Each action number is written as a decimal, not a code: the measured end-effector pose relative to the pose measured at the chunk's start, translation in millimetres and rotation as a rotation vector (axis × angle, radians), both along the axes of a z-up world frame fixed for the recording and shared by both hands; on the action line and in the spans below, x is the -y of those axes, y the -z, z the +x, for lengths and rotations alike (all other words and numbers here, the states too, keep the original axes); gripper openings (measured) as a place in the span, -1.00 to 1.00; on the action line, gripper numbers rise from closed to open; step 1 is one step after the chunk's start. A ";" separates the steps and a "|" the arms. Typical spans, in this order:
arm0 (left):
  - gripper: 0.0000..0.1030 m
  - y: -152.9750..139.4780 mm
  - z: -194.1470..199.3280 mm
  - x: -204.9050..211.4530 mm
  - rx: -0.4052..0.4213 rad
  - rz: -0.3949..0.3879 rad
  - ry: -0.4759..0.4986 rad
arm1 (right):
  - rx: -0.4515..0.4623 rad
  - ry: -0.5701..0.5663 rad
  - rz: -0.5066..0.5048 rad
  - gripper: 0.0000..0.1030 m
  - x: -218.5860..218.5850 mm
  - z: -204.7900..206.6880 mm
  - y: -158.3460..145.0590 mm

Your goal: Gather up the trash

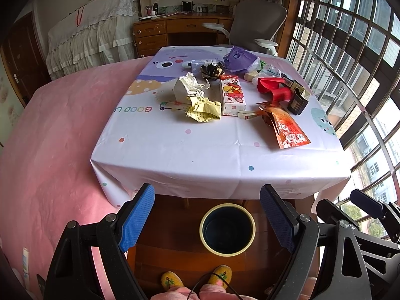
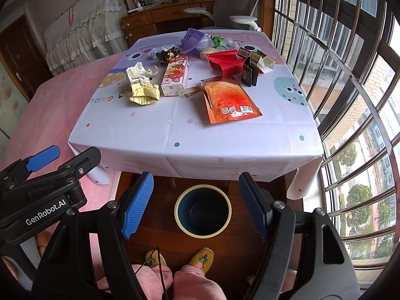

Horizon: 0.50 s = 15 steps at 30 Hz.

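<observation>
Above a wooden floor, at the near edge of a small table point(image 1: 220, 155) draped in a pale cartoon-print cloth, we hold our left gripper point(image 1: 207, 218) and right gripper point(image 2: 197, 201) side by side, both with jaws spread wide and nothing between the blue pads. Directly below and between the fingers of each stands a dark waste bin point(image 2: 203, 210) with a cream rim, its inside bare as far as we can see, set on the floor just in front of the table's near edge. Our yellow knitted slippers point(image 2: 201, 258) show beneath it.

On the tabletop the litter lies scattered well beyond the grippers: an orange snack packet point(image 2: 228, 101) nearest us on the right, a crumpled yellow paper point(image 2: 145, 93) to the left with a white crumpled tissue point(image 2: 140, 72) behind it, and a pink printed carton point(image 2: 175, 76) lying between them. Farther back sit a red wrapper point(image 2: 225, 62), a dark small box point(image 2: 250, 73), a black-and-gold foil ball point(image 2: 168, 53) and a purple plastic bag point(image 2: 193, 38). A grey office chair point(image 1: 257, 22) and wooden desk point(image 1: 180, 28) stand behind the table; barred windows run along the right.
</observation>
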<state>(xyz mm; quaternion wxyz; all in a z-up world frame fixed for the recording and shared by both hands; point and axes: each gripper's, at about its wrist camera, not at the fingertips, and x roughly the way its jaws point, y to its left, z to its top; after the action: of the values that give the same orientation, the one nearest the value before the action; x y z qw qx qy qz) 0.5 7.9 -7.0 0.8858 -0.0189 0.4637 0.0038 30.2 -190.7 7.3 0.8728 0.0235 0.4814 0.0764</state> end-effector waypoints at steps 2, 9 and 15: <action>0.71 0.3 0.0 -0.2 0.001 0.000 0.000 | 0.001 0.000 0.000 0.35 0.0 -0.1 0.2; 0.71 0.7 0.2 -0.5 0.001 -0.001 0.000 | -0.003 -0.003 0.002 0.35 -3.6 -0.5 0.9; 0.71 0.1 -2.1 -2.1 0.000 0.003 -0.002 | -0.006 -0.005 0.001 0.35 -6.5 0.5 2.4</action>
<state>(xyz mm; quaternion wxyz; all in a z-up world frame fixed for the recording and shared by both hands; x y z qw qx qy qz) -1.6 10.0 -7.1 0.8859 -0.0182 0.4636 0.0053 30.7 -184.2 4.9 0.8711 0.0231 0.4843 0.0786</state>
